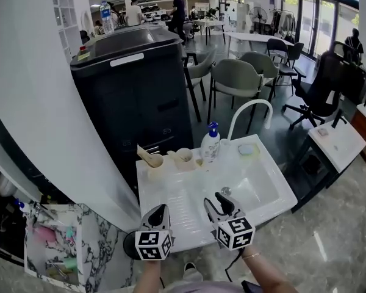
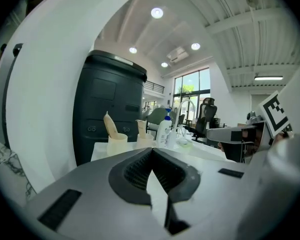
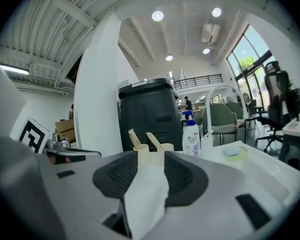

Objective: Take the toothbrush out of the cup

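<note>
Right gripper [image 1: 214, 198]: grey jaws spread, nothing between them, over the near part of the white moulded washbasin [image 1: 171, 191]. Left gripper [image 1: 160, 210]: just beside it, jaws pressed together, empty. Back-left of the basin, well apart from both: cream toothbrush [image 1: 144, 154] leaning in a cream plastic cup [image 1: 155, 165], a second cream cup [image 1: 184, 158] beside it, then a white pump bottle with blue cap [image 1: 210, 145].

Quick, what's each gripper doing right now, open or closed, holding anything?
Left gripper: closed, tips together, holding nothing.
Right gripper: open, nothing between its jaws.
</note>
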`<act>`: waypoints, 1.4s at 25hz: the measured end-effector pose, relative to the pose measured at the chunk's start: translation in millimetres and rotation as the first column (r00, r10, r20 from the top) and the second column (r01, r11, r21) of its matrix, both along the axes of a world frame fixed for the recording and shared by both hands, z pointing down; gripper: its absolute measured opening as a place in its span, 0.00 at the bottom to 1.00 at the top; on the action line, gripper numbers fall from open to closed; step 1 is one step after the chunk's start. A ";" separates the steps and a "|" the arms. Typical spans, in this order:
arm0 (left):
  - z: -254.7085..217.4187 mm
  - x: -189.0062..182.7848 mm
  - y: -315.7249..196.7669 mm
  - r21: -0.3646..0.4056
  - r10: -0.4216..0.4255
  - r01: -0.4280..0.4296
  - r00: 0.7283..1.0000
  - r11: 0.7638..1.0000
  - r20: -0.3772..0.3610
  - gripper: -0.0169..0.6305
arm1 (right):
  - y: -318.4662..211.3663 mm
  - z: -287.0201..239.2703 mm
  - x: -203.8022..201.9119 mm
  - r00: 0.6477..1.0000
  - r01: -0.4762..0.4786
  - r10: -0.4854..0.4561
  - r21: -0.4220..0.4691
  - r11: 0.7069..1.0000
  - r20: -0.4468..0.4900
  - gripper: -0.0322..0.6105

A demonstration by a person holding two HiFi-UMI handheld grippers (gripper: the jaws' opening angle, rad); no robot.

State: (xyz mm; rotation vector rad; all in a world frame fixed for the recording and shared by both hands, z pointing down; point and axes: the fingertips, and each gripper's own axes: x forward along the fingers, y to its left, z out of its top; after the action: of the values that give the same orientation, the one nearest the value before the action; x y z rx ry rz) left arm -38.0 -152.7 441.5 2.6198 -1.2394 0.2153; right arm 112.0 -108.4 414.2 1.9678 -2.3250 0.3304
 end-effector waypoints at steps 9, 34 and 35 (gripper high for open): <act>2.7 2.0 -62.3 -0.012 -0.009 0.009 1.000 1.000 -0.009 0.03 | -78.2 -13.1 1.8 0.995 0.028 -0.025 0.025 0.999 -0.093 0.29; 30.6 -8.3 -97.9 -0.103 -0.388 0.389 0.921 0.915 0.038 0.03 | -236.9 53.9 -24.9 0.732 0.450 -0.480 -0.186 0.874 -0.484 0.36; 32.6 -10.5 -96.0 -0.108 -0.400 0.402 0.916 0.909 0.041 0.03 | -239.8 58.2 -26.6 0.725 0.454 -0.487 -0.194 0.870 -0.486 0.36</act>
State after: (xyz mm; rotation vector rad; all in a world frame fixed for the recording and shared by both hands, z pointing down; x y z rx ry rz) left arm -48.5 -248.7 474.2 2.2086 -1.6823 0.2268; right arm 85.4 -348.2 472.5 1.1522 -2.2775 -0.1605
